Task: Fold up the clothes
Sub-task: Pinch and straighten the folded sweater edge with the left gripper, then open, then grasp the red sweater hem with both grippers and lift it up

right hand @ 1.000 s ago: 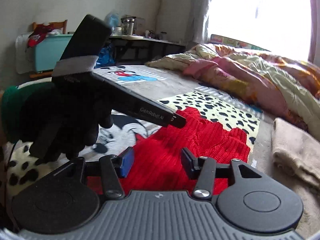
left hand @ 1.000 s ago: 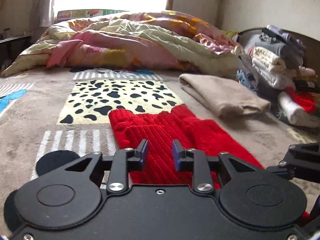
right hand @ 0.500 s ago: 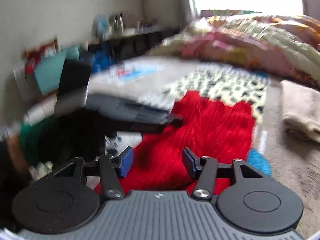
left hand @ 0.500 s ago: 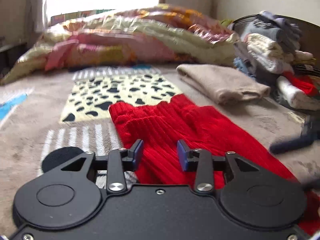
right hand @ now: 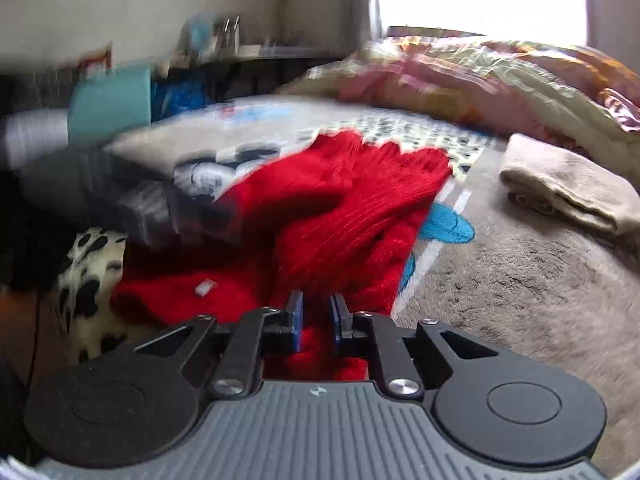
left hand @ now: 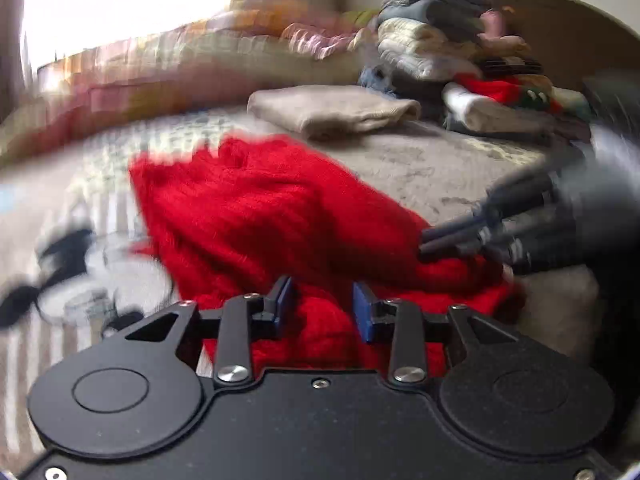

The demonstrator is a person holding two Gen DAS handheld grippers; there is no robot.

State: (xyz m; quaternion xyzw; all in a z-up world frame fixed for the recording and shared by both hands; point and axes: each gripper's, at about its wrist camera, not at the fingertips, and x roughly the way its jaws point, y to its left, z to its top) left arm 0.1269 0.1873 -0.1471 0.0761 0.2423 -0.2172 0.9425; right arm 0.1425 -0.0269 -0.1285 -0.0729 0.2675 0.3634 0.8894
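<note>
The red sweater (left hand: 256,216) lies bunched on the bed (left hand: 432,160), over a patterned blanket (right hand: 500,280), with one part lifted and doubled over the rest. The left claw (left hand: 322,308) sits at the near edge of the sweater; its jaws are closing, with red knit between the blue pads (left hand: 285,300), and contact cannot be told. The right claw (right hand: 316,316) has its jaws closing and nearly together, with a fold of the sweater pinched between them. A folded beige garment (left hand: 332,110) lies beyond the sweater, well apart. A pile of clothes (left hand: 460,60) stands against the headboard. A rumpled quilt (right hand: 500,76) lies along the window side.
</note>
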